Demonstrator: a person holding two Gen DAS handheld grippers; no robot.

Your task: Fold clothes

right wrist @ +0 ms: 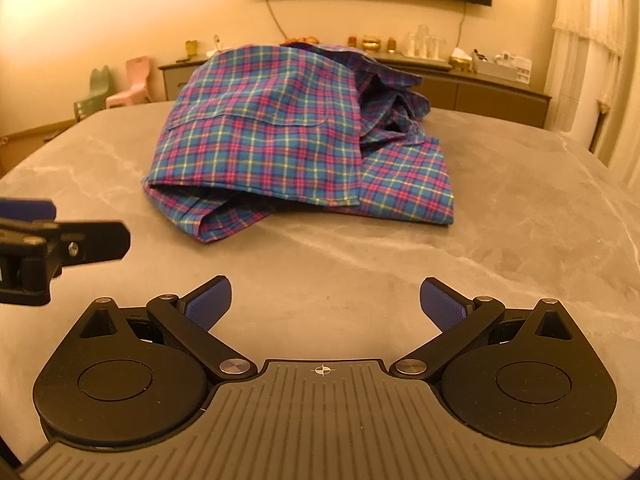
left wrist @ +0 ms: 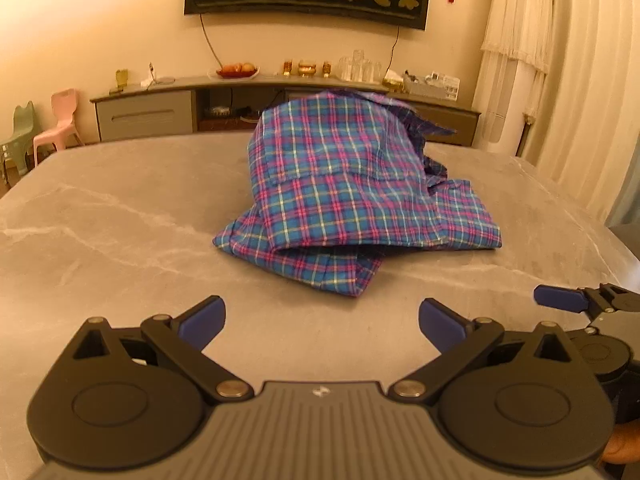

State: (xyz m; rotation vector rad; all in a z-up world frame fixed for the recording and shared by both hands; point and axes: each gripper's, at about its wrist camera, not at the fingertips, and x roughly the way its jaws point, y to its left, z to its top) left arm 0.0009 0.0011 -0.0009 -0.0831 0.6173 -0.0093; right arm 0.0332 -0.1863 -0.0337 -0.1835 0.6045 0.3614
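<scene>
On grey table, crumpled plaid shirt, left gripper spread wide, right gripper likewise

Lighting: warm, amber-tinted indoor light, moderately bright in both views. Shadows: soft, shallow, under the near hem of the plaid shirt on the worktop. Glare: faint sheen on worktop. Distortion: strong fisheye bowing, dark vignetted corners. Focus: foreground sharp; background sideboard slightly soft.
</scene>
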